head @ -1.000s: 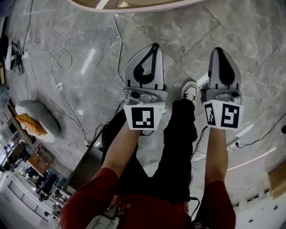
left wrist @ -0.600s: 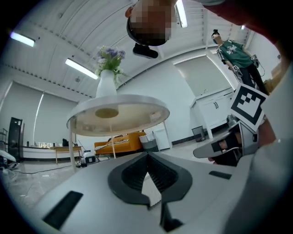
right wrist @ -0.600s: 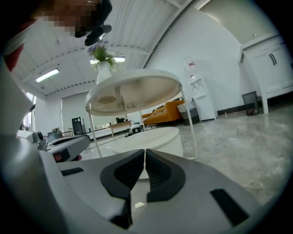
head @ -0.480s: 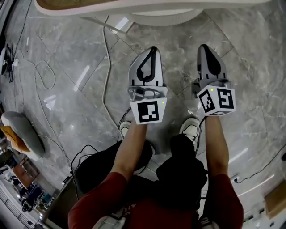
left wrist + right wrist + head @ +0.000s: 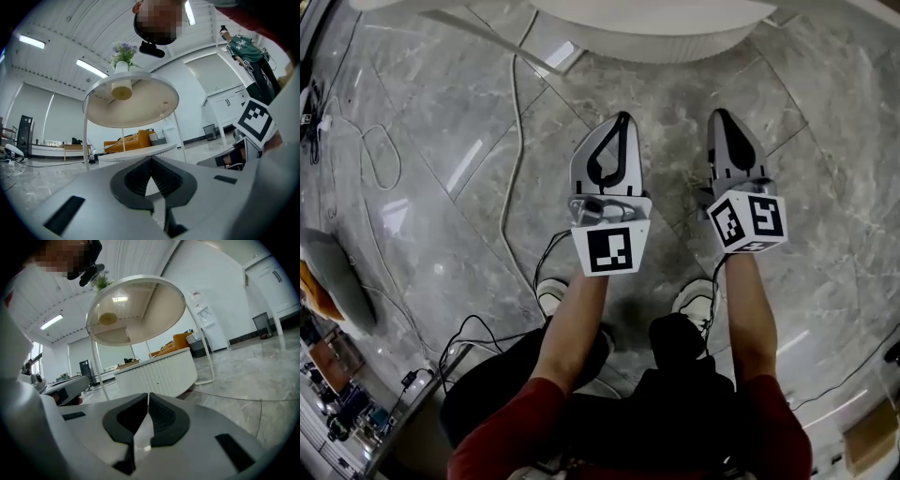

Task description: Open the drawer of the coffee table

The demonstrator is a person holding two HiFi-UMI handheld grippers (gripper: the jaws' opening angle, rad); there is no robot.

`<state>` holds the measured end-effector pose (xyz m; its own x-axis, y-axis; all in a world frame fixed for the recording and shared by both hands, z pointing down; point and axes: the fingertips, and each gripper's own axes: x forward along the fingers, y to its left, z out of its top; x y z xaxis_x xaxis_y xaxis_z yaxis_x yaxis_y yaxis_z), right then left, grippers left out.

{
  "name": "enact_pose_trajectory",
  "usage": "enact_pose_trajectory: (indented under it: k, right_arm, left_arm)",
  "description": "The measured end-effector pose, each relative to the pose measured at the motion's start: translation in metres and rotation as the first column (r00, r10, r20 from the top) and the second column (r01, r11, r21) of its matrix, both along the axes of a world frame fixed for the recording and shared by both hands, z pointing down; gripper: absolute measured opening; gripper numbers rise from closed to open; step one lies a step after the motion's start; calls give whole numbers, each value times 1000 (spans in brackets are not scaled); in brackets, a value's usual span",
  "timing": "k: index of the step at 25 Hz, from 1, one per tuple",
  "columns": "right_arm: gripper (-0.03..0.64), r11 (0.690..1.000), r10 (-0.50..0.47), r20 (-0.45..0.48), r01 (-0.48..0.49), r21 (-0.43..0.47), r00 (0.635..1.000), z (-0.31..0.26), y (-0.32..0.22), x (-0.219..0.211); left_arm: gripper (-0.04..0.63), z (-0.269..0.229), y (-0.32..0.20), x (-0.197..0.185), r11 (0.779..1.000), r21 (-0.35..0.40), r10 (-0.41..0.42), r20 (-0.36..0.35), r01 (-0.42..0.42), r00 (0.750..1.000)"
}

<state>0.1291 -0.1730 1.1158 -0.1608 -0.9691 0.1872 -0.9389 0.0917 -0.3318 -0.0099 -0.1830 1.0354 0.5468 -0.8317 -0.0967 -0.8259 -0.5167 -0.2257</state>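
The coffee table has a white ribbed drum base point(image 5: 159, 373) under a round top on thin white legs point(image 5: 140, 310). In the head view its drum point(image 5: 656, 33) fills the top edge. I cannot make out a drawer front or handle on it. Both grippers are held low over the marble floor, side by side, pointing at the table and short of it. My left gripper point(image 5: 623, 117) has its jaw tips together with nothing between them point(image 5: 151, 158). My right gripper point(image 5: 719, 114) is likewise shut and empty point(image 5: 148, 394).
A white cable point(image 5: 514, 141) runs over the floor left of the left gripper, with more cables further left. A grey cushion-like thing point(image 5: 337, 281) lies at the left edge. The person's shoes point(image 5: 551, 298) stand behind the grippers. An orange sofa point(image 5: 131, 140) is beyond the table.
Both grippers have sunk toward the floor and moved closer to the table, whose drum now fills more of the top edge. The feet have dropped back behind the grippers. The jaws stay shut.
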Motion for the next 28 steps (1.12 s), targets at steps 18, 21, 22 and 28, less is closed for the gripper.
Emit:
enact_pose_trajectory:
  k: [18, 21, 22, 28]
  right_arm:
    - [302, 988, -129, 839, -8, 157, 529, 69, -99, 17]
    - [305, 972, -218, 822, 42, 231, 526, 59, -110, 13]
    - [305, 967, -238, 824, 49, 249, 514, 56, -112, 12]
    - [304, 963, -227, 901, -55, 265, 370, 57, -111, 16]
  left_arm:
    - [12, 7, -5, 14, 998, -61, -5, 6, 6, 1000]
    - [12, 4, -9, 14, 997, -78, -8, -6, 8, 1000]
    - [12, 4, -10, 13, 997, -80, -10, -2, 10, 1000]
    - [12, 12, -9, 5, 994, -104, -26, 13, 27, 1000]
